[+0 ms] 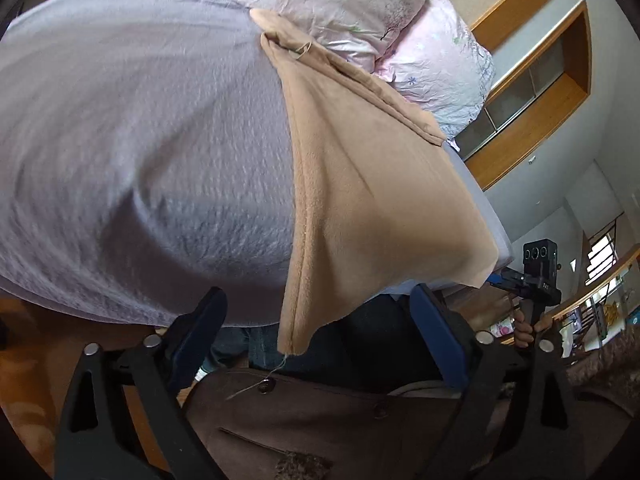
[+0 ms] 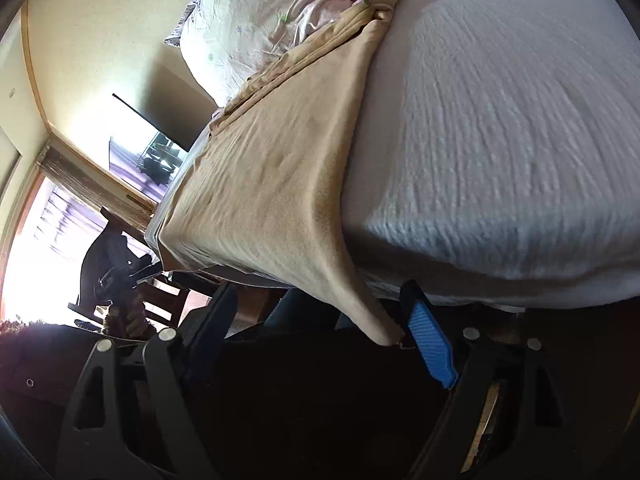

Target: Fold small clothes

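A tan fleece garment (image 1: 360,184) lies stretched along the edge of the bed, its far end bunched near the pillow. In the left wrist view its near corner (image 1: 294,340) hangs off the bed edge between my left gripper's (image 1: 320,320) wide-open blue-padded fingers, not clamped. In the right wrist view the same garment (image 2: 272,184) narrows to a corner (image 2: 384,334) that touches the blue pad (image 2: 430,346) of my right gripper (image 2: 320,312), whose jaws stand wide apart. The right gripper also shows in the left wrist view (image 1: 532,276), beyond the garment's other corner.
The bed has a pale lilac textured cover (image 1: 132,152), also in the right wrist view (image 2: 500,140). A flowered pink-white pillow (image 1: 360,8) lies at its head. A brown coat (image 1: 360,420) is below the bed edge. A window (image 2: 40,248) and wooden chair (image 2: 160,304) are at left.
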